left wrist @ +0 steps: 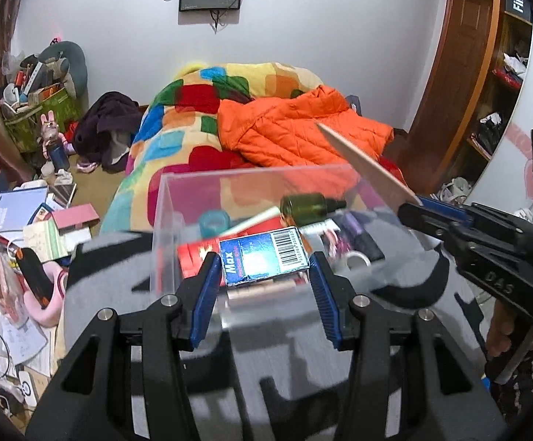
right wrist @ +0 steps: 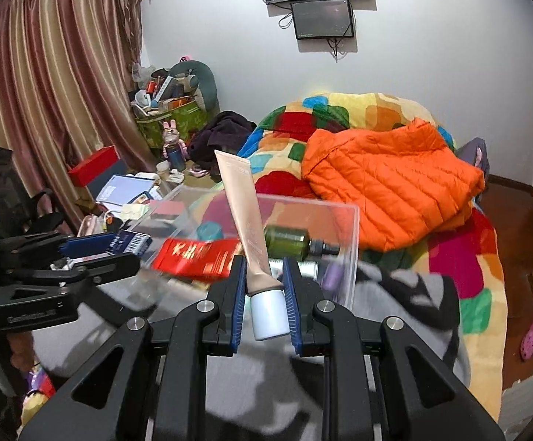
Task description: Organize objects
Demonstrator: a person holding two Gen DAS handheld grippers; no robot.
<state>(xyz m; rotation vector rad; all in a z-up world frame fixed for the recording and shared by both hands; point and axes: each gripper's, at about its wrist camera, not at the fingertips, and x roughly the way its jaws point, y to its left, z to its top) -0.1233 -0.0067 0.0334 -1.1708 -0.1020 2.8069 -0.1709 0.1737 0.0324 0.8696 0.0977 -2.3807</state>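
Bedroom: grey patterned cloth (left wrist: 266, 349) over a bed with a patchwork blanket (right wrist: 340, 110) and an orange jacket (left wrist: 295, 132). Clear box (left wrist: 163, 228) of bottles rests on the cloth. Left gripper (left wrist: 264, 275) pinches a blue carton (left wrist: 262, 257) above the box. Only the right view shows the right gripper (right wrist: 264, 294) clamping a pink tube (right wrist: 244, 213) near its white cap (right wrist: 268, 312). Books (left wrist: 16, 213) litter the floor.
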